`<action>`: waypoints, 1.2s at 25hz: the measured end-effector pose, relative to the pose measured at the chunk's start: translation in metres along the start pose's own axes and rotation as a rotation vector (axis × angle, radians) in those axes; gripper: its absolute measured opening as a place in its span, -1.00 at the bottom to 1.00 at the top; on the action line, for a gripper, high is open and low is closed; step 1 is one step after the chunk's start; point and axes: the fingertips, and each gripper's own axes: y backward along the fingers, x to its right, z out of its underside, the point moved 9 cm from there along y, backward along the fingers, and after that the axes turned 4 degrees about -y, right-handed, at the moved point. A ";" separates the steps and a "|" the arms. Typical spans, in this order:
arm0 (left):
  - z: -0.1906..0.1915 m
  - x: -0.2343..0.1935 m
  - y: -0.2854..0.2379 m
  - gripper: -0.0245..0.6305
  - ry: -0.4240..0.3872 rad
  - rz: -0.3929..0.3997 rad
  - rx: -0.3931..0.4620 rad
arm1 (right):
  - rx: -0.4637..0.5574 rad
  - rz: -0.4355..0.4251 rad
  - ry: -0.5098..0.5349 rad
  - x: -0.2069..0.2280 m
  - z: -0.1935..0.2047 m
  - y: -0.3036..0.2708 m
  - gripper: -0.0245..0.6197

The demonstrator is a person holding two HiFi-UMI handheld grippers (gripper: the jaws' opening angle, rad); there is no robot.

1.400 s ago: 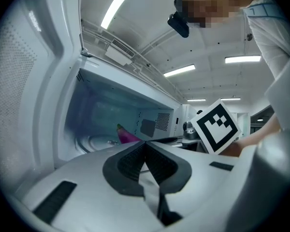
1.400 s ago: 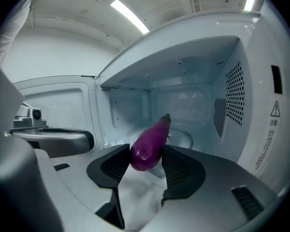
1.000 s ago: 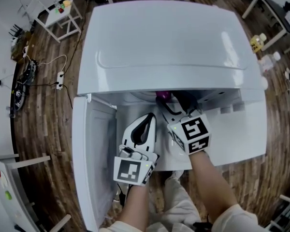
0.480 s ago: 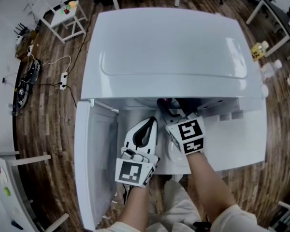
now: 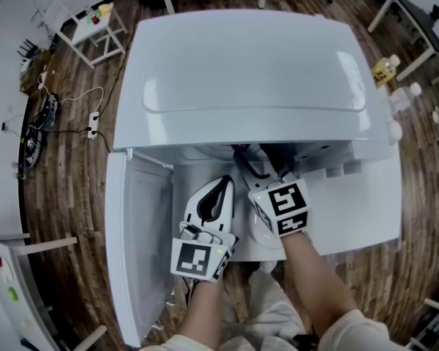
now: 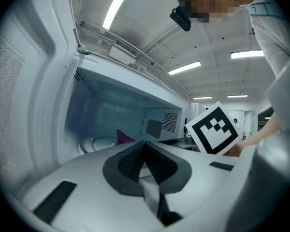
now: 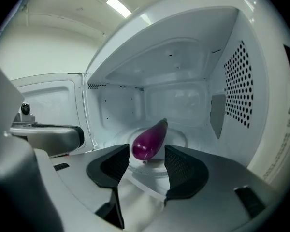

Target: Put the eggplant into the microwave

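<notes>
The eggplant (image 7: 149,141) is purple. The microwave (image 5: 249,64) is white, with a dotted wall at 3 o'clock inside. The left gripper (image 5: 221,185) and right gripper (image 5: 271,168) are white, with black pads (image 7: 181,166) and black-and-white markers (image 5: 287,202). The floor (image 5: 73,181) is brown.

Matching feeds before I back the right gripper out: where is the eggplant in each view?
Head view: eggplant, a purple sliver at centre, just under the microwave's top front edge.
Left gripper view: small magenta bit, left of centre.
Right gripper view: centre, lying inside beyond the open jaws.
Shared landmark: the open microwave door, at left in all three.
</notes>
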 end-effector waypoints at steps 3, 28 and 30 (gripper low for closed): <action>-0.003 0.002 0.000 -0.92 -0.004 0.004 0.004 | 0.007 0.000 -0.002 0.000 0.000 0.006 -0.21; -0.005 0.024 0.004 -0.92 -0.012 0.062 -0.006 | 0.106 -0.037 0.010 -0.014 -0.006 0.075 -0.24; -0.007 0.028 0.005 -0.92 -0.014 0.068 -0.006 | 0.110 -0.035 0.005 -0.015 -0.006 0.081 -0.24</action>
